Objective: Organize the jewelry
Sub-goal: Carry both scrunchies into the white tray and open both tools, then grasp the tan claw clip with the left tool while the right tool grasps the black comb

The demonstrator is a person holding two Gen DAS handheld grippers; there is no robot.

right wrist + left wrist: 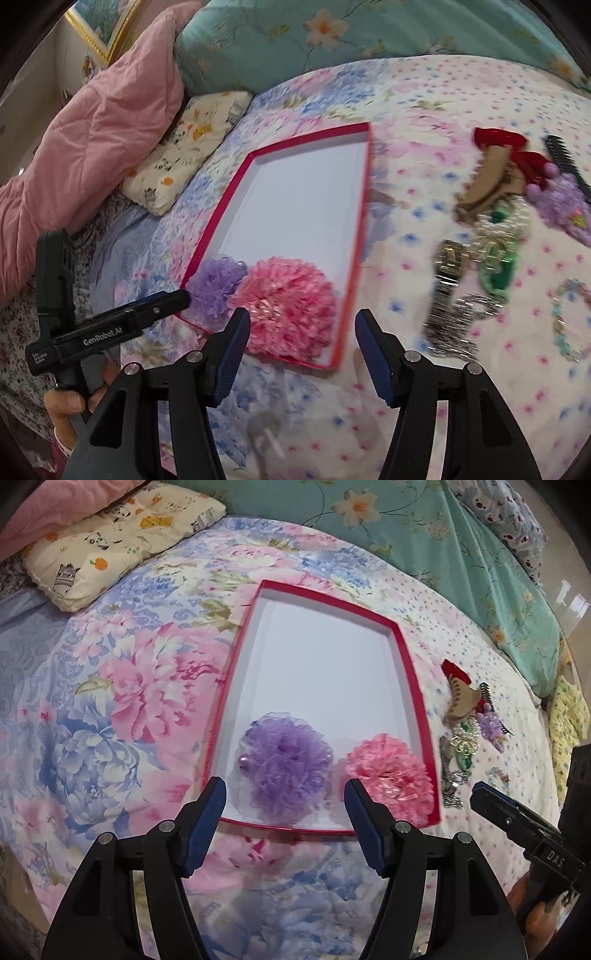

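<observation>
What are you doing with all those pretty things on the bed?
A person is sorting jewelry and hair things into a red-rimmed box lying on the floral bedspread. A purple puff and a pink puff already sit at its near end. The left gripper and right gripper are both open and holding nothing. A pile of clips and chains waits on the bed to the right of the box.

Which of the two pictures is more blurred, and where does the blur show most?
Right wrist view: more blurred; the pile of jewelry beside the red box is smeared, as by motion, while the pink hair flower stays fairly sharp. Left wrist view: mostly sharp; only the box's near right corner looks soft. Both views bend straight edges, fisheye style.
</observation>
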